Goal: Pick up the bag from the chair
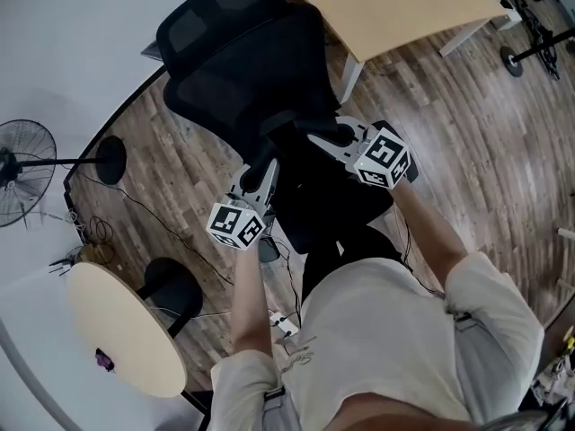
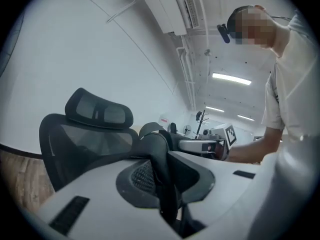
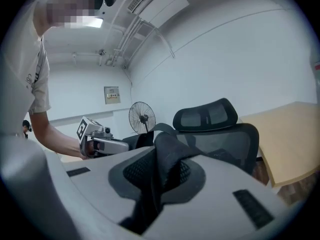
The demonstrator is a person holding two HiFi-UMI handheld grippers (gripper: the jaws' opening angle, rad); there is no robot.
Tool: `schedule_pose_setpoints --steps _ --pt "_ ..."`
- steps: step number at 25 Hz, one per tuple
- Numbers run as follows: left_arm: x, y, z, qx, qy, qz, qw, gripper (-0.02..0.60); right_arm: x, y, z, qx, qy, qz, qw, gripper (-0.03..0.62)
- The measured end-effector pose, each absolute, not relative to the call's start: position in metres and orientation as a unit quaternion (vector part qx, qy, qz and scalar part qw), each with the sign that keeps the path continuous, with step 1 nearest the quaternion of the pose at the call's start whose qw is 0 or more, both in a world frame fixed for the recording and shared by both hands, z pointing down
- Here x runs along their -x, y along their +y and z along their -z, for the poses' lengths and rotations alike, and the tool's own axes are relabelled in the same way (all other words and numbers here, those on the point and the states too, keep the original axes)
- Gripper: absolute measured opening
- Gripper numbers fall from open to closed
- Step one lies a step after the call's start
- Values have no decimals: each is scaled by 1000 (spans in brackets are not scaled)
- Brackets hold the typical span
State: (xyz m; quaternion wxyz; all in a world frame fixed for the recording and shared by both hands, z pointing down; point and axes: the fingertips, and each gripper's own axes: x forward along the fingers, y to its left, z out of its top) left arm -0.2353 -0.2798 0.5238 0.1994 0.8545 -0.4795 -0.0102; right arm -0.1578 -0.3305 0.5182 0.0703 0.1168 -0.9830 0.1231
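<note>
Note both jaw pairs pressed together on black material: left gripper (image 1: 267,169) closed on the bag's strap (image 2: 164,184), right gripper (image 1: 325,139) pinching a fold of the same bag (image 1: 334,196). Judge the bag to hang over the chair (image 1: 238,57) seat, in front of the backrest; no telling whether clear of the seat. Raise both grippers together, level and straight up, to prevent slipping through the pads. Hold the pinch firm; no regripping mid-lift. Draw away from the backrest only once well above the seat, avoiding a snag on the chair's frame. Mind the desk (image 1: 404,7) beyond the chair's backrest.
</note>
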Motion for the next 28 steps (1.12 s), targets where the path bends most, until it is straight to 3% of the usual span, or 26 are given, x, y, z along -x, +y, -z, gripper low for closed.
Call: schedule_pose_setpoints --steps 16,28 --pt "222 -271 -382 -869 -491 3 65 60 137 -307 -377 -118 -993 -14 12 34" --pt "224 -249 -315 -863 -504 26 23 58 136 -282 -311 -105 -994 27 -35 34"
